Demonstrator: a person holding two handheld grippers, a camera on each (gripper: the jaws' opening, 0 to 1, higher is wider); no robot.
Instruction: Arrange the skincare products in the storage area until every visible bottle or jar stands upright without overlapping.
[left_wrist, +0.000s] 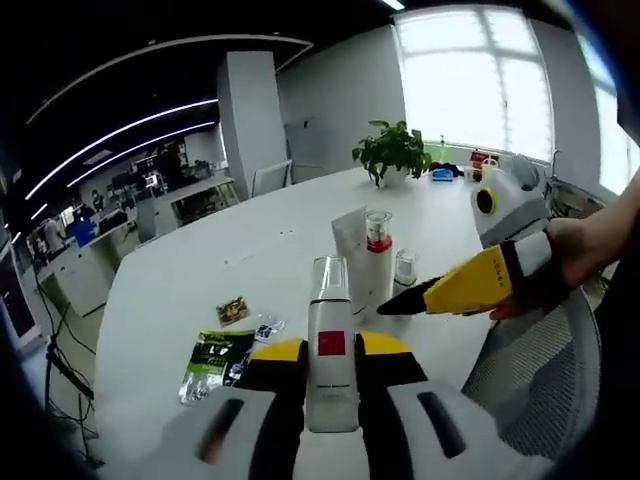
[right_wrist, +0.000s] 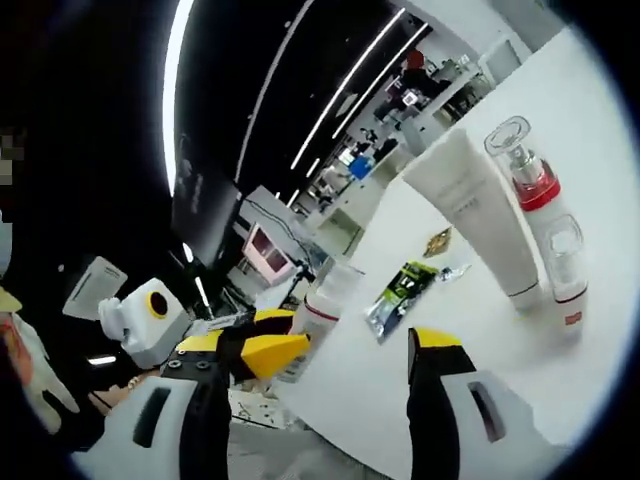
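The left gripper (left_wrist: 331, 365) clamps an upright white bottle (left_wrist: 331, 375) above the tabletop (left_wrist: 200, 270), while the right gripper (right_wrist: 330, 365) stands open near the standing tube (right_wrist: 478, 215).

White table (left_wrist: 200, 290) carries tube (left_wrist: 350, 240), bottles, sachets (left_wrist: 215, 360).

A: In the left gripper view, what was concealed?
B: The lower body of the white bottle (left_wrist: 331, 355) lay behind the left gripper's (left_wrist: 331, 372) jaws, and the print on the green sachet (left_wrist: 212, 357) was too blurred to read.

A: And in the right gripper view?
B: The other bottle (right_wrist: 318, 310) was partly covered by the left gripper (right_wrist: 262, 352); the tube's (right_wrist: 478, 212) lettering was illegible.
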